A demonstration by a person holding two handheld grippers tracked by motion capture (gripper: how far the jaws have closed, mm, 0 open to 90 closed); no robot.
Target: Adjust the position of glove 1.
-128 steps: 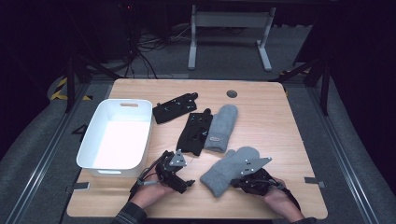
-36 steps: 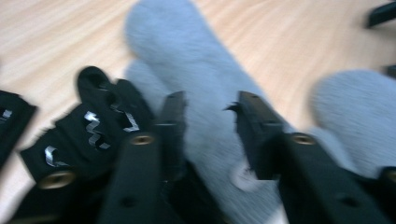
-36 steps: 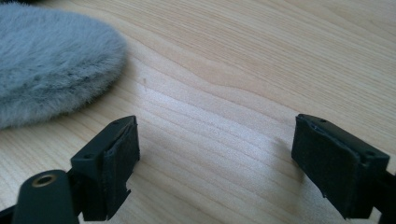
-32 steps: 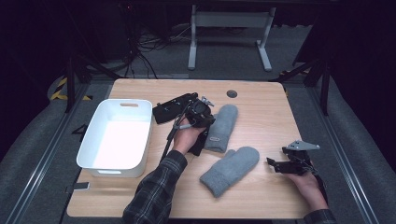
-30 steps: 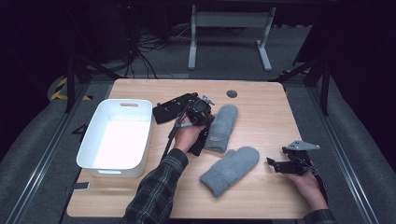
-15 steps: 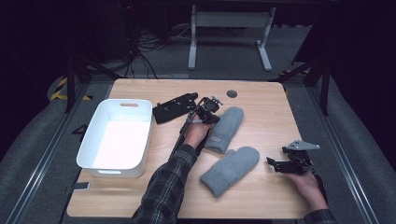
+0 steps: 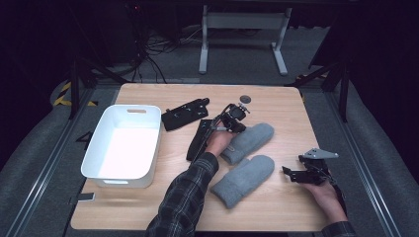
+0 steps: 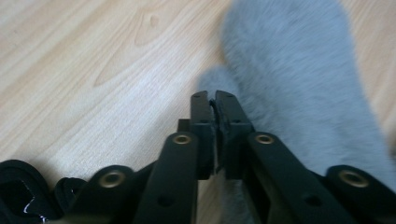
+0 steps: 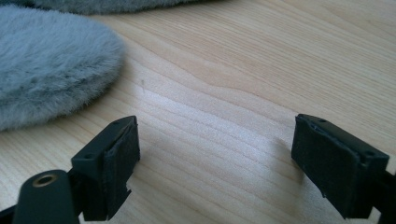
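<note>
While the upper grey mitten (image 7: 249,140) lies just right of centre on the surface (image 7: 276,106), the left gripper (image 8: 214,100) hovers at its cuff edge, jaws nearly clenched with nothing between them, having just parted slightly. This looks like the approach before a pick. Next, the jaws must spread and pinch the fleece. At five o'clock lies the second mitten (image 7: 243,179); the right gripper (image 9: 212,158) waits released. At nine o'clock sits the white bin (image 7: 94,153).
</note>
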